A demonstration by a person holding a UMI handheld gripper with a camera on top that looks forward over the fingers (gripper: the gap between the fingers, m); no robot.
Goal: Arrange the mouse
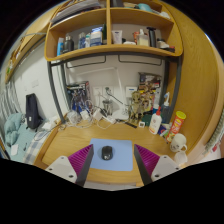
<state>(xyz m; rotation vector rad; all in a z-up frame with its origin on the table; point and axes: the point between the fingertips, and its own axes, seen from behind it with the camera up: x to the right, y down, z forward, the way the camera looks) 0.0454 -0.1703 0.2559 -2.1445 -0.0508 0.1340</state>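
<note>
Gripper view: small black computer mouse [107, 153] sitting on soft blue mouse mat [122, 160], low in the middle of the frame. Hand-held gripper [111, 166] spread wide, holding nothing, mouse between and just ahead. Grabbing and placing probably still to do.

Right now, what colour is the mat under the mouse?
Light blue mat under the black mouse, seen in the gripper view.

The gripper [108, 163] shows only its two fingers, the lower ends cut off by the frame; the bottles on the shelf [112, 46] are too small to read; the clutter behind the mouse [107, 153] blurs together; the mouse pad's [122, 157] near edge lies hidden.
</note>
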